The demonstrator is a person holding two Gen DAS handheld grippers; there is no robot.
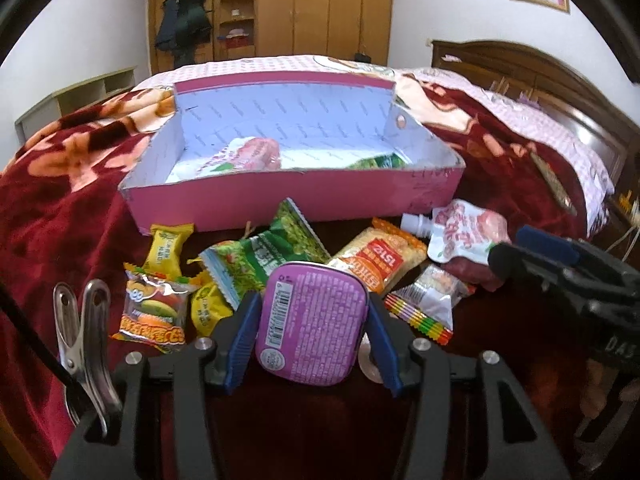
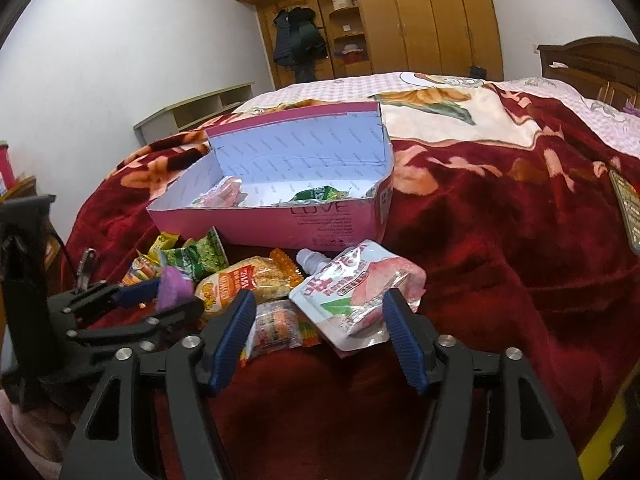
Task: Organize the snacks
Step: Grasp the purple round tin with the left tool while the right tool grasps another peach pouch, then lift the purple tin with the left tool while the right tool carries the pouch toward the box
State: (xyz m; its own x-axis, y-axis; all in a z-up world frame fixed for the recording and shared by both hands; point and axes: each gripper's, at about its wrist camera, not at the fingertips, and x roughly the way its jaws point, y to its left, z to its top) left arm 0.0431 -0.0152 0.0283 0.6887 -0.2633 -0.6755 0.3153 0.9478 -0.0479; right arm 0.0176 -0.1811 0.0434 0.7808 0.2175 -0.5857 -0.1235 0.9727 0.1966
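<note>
A pink cardboard box (image 1: 304,196) with a white inside lies on the bed; it also shows in the right wrist view (image 2: 280,220). It holds a pink pouch (image 1: 256,154) and a green packet (image 1: 380,162). My left gripper (image 1: 312,312) is shut on a purple tin (image 1: 314,320), held above the snack pile in front of the box. My right gripper (image 2: 318,320) is open, its fingers on either side of the lower end of a pink spouted pouch (image 2: 356,288). Loose in the pile are a green pea bag (image 1: 272,252), an orange noodle packet (image 1: 380,260) and yellow candies (image 1: 166,248).
A dark red floral blanket (image 2: 500,240) covers the bed. A metal clip (image 1: 84,332) hangs at the left of the left gripper. A wooden wardrobe (image 2: 420,20) stands behind, a headboard (image 1: 540,80) to the right, a low shelf (image 2: 192,114) at the left wall.
</note>
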